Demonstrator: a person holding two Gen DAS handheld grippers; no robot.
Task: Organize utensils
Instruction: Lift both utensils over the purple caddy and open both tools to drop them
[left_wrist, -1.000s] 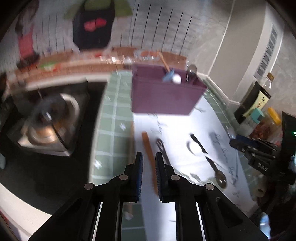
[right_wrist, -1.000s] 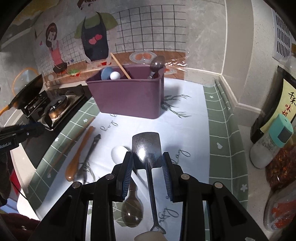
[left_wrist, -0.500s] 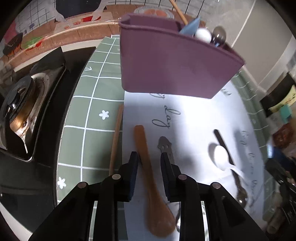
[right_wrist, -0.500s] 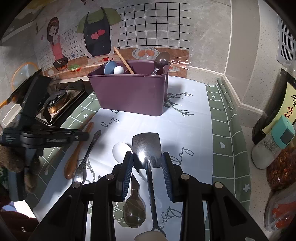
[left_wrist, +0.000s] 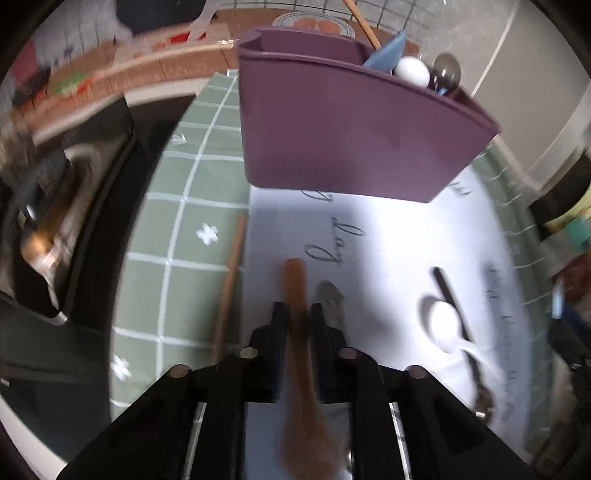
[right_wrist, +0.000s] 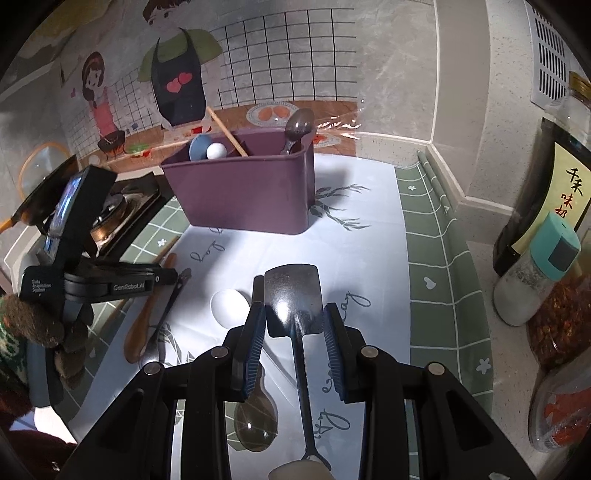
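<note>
While the left gripper (left_wrist: 295, 321) leans down over a white printed mat (left_wrist: 388, 240), its jaws are closing around the handle of a wooden spoon (left_wrist: 295, 284) that lies on the mat, the pads right against the handle on both sides. Just right of it lies a dark metal utensil (left_wrist: 330, 295), and left of it a wooden chopstick (left_wrist: 231, 284) rests along the mat's green checked border. Farther right are a white spoon (left_wrist: 445, 325) and a dark-handled spoon (left_wrist: 448, 295). From the other side, the right gripper (right_wrist: 295, 325) stands with its jaws apart around the blade of a small metal spatula (right_wrist: 293, 295), not visibly touching it; a metal spoon (right_wrist: 255, 417) lies under its left finger. Beyond the loose utensils stands a purple utensil caddy (right_wrist: 247, 192), already holding a chopstick, a blue spoon, a white ball-ended piece and a metal spoon. Behind the caddy is a cartoon kitchen backsplash (right_wrist: 177, 85); a gas stove (left_wrist: 48, 221) sits at the left.
</note>
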